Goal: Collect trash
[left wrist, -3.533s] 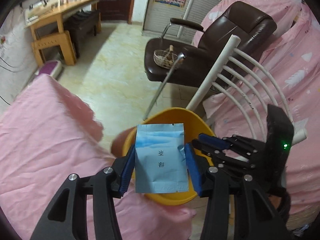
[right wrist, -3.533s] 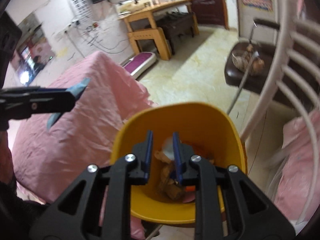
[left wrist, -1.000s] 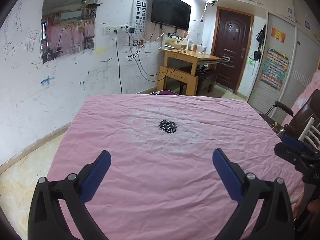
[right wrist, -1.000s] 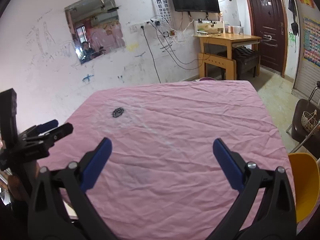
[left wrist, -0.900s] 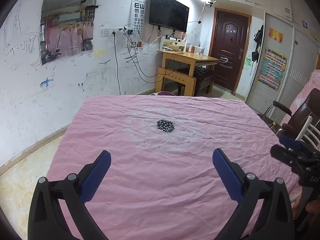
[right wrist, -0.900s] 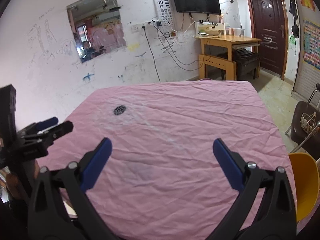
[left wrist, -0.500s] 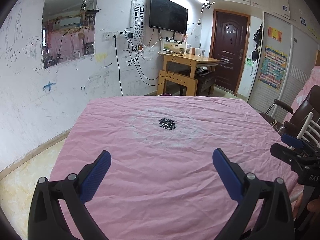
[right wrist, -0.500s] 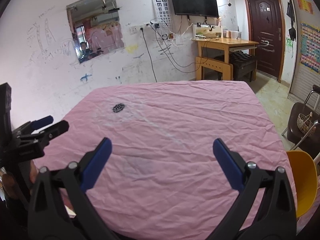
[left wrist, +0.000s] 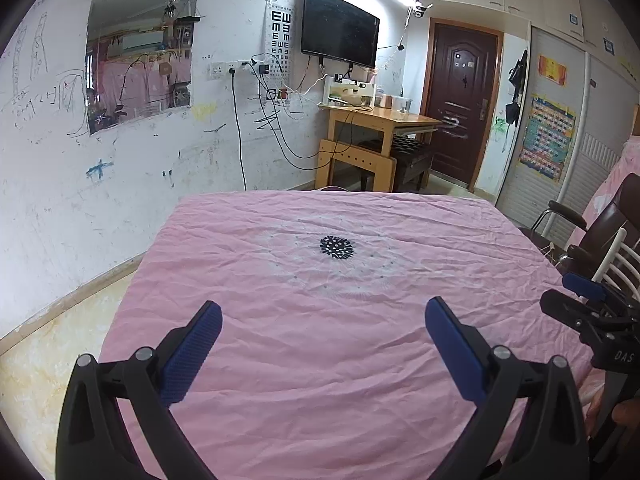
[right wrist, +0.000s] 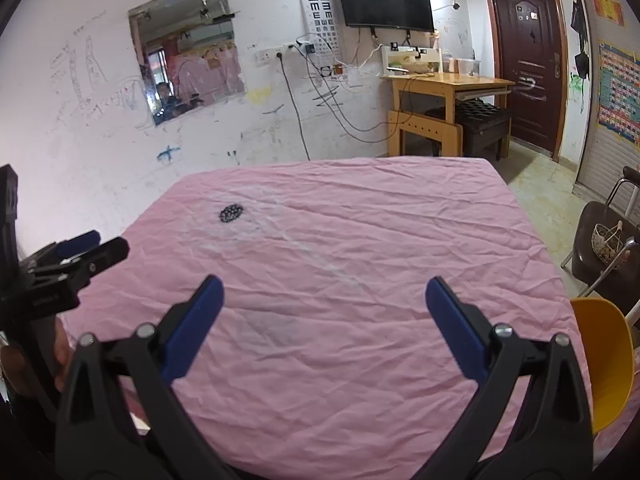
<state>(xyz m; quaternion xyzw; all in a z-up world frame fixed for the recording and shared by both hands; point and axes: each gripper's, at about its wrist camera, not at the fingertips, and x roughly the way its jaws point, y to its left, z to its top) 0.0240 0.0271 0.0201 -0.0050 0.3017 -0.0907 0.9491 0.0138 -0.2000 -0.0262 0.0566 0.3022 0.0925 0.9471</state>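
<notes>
Both grippers hover above a table under a wrinkled pink cloth [left wrist: 328,340]. My left gripper [left wrist: 322,314] is open wide, with nothing between its blue pads. My right gripper [right wrist: 324,290] is open just as wide and also holds nothing. The yellow trash bin [right wrist: 610,360] shows at the table's right edge in the right wrist view. Only a small black printed dot pattern [left wrist: 337,247] marks the cloth; no loose trash shows on it. The other gripper appears at the side edge of each view.
A marked-up white wall [left wrist: 60,184] with a mirror stands behind the table. A wooden desk [left wrist: 376,140] and a dark door [left wrist: 460,100] lie beyond. A brown chair [right wrist: 604,256] with a basket and a white chair back [left wrist: 616,256] stand to the right.
3.5 s ago my left gripper held a blue packet over the yellow bin and my right was nearly closed inside it. Now both are open wide and empty over the pink cloth.
</notes>
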